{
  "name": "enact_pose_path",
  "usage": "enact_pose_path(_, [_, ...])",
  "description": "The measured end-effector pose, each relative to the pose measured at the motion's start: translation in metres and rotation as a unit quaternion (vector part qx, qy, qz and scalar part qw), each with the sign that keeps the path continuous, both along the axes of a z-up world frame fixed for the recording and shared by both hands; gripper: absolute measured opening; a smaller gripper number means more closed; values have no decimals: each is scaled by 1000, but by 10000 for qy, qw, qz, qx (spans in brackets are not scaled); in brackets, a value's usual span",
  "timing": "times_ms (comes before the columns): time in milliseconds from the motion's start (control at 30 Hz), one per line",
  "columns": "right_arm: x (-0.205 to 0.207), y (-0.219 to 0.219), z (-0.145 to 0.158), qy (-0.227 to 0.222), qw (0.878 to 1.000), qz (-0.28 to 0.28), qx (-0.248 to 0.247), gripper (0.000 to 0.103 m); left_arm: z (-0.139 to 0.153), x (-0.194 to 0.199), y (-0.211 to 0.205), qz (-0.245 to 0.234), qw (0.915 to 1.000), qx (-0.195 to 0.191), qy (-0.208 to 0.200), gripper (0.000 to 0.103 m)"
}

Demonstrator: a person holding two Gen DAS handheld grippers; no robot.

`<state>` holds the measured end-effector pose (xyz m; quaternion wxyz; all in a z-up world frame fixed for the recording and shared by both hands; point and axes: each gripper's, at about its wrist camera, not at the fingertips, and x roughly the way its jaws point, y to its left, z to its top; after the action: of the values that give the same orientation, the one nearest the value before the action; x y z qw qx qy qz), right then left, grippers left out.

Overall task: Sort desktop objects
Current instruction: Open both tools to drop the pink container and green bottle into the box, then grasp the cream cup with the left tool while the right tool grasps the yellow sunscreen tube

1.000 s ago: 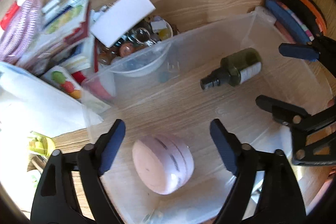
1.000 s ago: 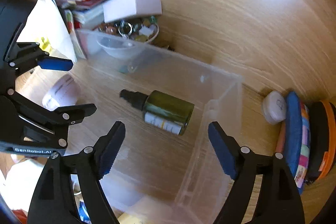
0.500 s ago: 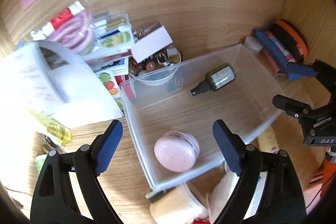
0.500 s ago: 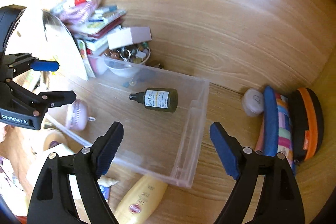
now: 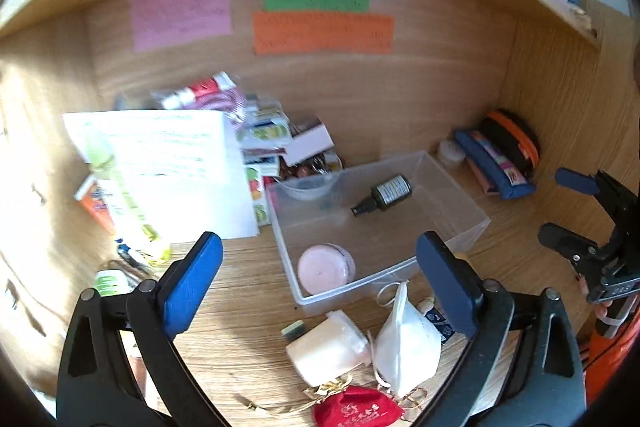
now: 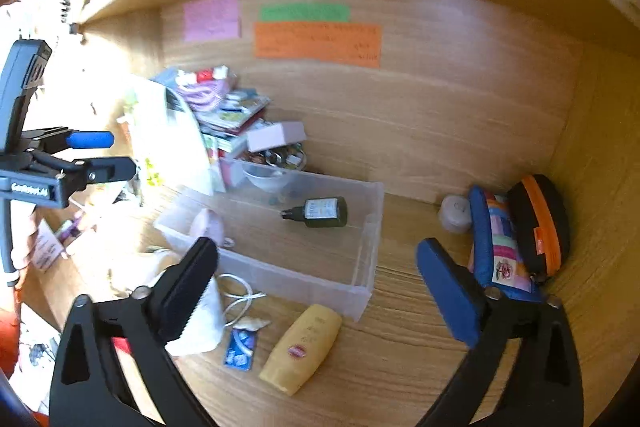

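Bin (image 5: 460, 203): clear plastic, rectangular, mid-surface toward the back edge.
Bottle (image 5: 384, 193): dark green, black cap, pale label, lying flat in bin.
Jar (image 5: 326, 267): pink, round, in bin's near corner.
Left claw (image 5: 318, 273): apart, holding nothing.
Right claw (image 6: 318, 279): apart, holding nothing.

Writing on the orange note (image 5: 323, 33) above the clear bin (image 5: 460, 187) blurs beyond reading, while glare beside the bin washes out the white paper sheet (image 5: 168, 171).
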<state>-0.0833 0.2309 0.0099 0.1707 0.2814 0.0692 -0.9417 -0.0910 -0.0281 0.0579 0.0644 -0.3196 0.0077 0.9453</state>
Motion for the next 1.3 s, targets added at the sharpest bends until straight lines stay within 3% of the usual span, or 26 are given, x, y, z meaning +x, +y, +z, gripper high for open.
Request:
enact_pose_path(167, [28, 2, -7, 200, 9998, -68, -36, 103, -21, 27, -11, 48, 9998, -76, 164, 102])
enact_pose_path(333, [44, 9, -27, 223, 9992, -286, 177, 103, -62, 38, -22, 207, 9992, -188, -274, 102])
enact_pose_path(500, [49, 28, -52, -132, 9984, -494, 258, 103, -99, 36, -31, 296, 9954, 338, -852, 102])
enact_pose_path(700, [43, 47, -80, -626, 9959, -646, 12, 103, -115, 28, -28, 648, 9903, 847, -893, 102])
enact_pose_path(900, [28, 44, -101, -1021, 9936, -413, -265, 103, -124, 8, -15, 690, 9870, 957, -1094, 102])
enact_pose_path(1300, [-12, 18, -133, -1474, 9889, -107, 120, 103, -149, -6, -21, 944, 9715, 1569, -1504, 102])
